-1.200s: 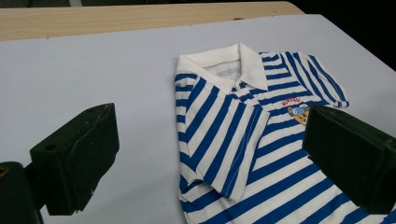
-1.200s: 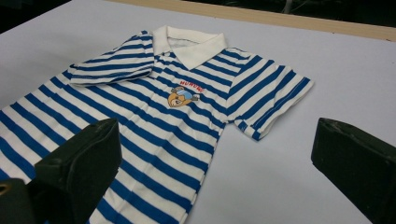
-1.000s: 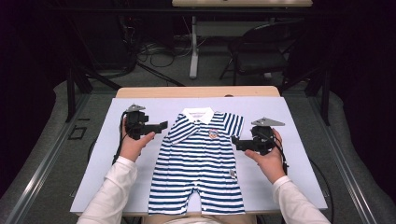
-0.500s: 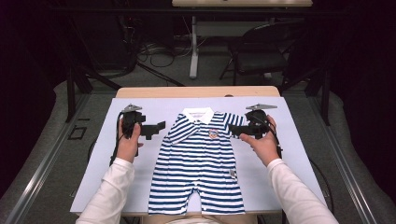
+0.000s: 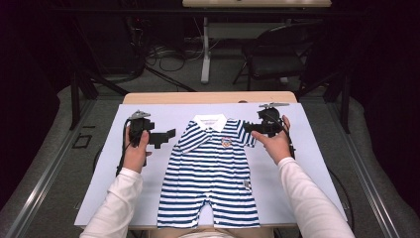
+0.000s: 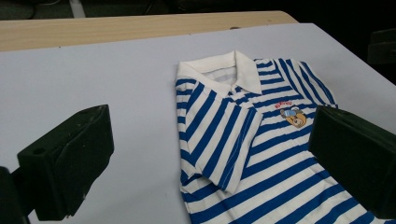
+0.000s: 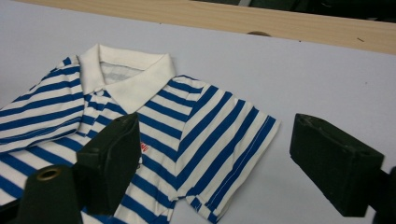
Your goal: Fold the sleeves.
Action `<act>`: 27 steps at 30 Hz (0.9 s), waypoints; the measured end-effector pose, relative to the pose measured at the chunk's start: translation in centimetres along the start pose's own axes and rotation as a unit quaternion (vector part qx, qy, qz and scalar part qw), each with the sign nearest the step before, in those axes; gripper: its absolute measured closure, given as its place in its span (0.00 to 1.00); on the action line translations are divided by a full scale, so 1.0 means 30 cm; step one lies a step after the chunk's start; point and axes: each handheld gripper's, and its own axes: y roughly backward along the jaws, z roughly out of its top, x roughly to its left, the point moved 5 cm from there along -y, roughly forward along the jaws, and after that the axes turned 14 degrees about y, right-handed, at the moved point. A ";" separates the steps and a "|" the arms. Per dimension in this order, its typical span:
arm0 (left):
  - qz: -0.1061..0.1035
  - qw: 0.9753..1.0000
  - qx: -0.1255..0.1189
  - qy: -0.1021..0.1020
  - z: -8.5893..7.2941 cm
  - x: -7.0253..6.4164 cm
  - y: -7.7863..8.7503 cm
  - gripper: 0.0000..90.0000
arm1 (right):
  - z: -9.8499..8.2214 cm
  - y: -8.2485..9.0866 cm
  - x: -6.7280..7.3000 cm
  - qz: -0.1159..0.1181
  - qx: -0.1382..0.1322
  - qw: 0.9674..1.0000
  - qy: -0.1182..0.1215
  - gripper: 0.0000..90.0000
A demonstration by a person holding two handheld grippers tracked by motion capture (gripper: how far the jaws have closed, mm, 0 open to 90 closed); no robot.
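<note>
A blue-and-white striped baby romper point(image 5: 213, 168) with a white collar lies flat, face up, on a pale sheet point(image 5: 307, 163). My left gripper point(image 5: 167, 137) is held just left of the romper's left sleeve and points at it. Its jaws stand wide open in the left gripper view point(image 6: 210, 135), with the sleeve point(image 6: 219, 144) ahead of them. My right gripper point(image 5: 247, 127) hovers at the other sleeve point(image 7: 224, 135). Its jaws point(image 7: 215, 140) have just been closing a little but still stand wide apart, one on each side over the sleeve, and the pads do not press on it.
The sheet covers a wooden table whose far edge point(image 5: 208, 97) shows bare. Beyond it stand a dark folding chair point(image 5: 272, 54) and a table leg with cables on the floor. Bare sheet lies on both sides of the romper.
My right hand has moved away from the person, from beside the romper's waist up to its sleeve. The left hand has kept still.
</note>
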 end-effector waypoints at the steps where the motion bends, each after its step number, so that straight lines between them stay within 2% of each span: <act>1: 0.000 1.000 -0.001 0.000 0.000 0.000 0.000 0.01 | 0.003 -0.006 0.000 -0.003 0.001 1.000 -0.001 0.21; 6: 0.000 1.000 0.003 0.001 -0.001 0.002 0.001 0.01 | 0.016 -0.033 0.002 -0.009 0.005 1.000 -0.004 0.26; 12: 0.005 1.000 0.005 -0.003 -0.004 0.000 0.000 0.01 | 0.025 -0.058 0.002 -0.013 0.015 1.000 -0.014 0.40; 20: 0.003 1.000 0.004 -0.002 -0.004 0.000 0.002 0.01 | 0.021 -0.095 -0.020 -0.018 0.031 0.999 -0.040 0.46; 27: -0.001 1.000 0.003 0.006 -0.004 0.004 0.008 0.01 | 0.010 -0.126 -0.036 -0.022 0.049 0.998 -0.043 0.48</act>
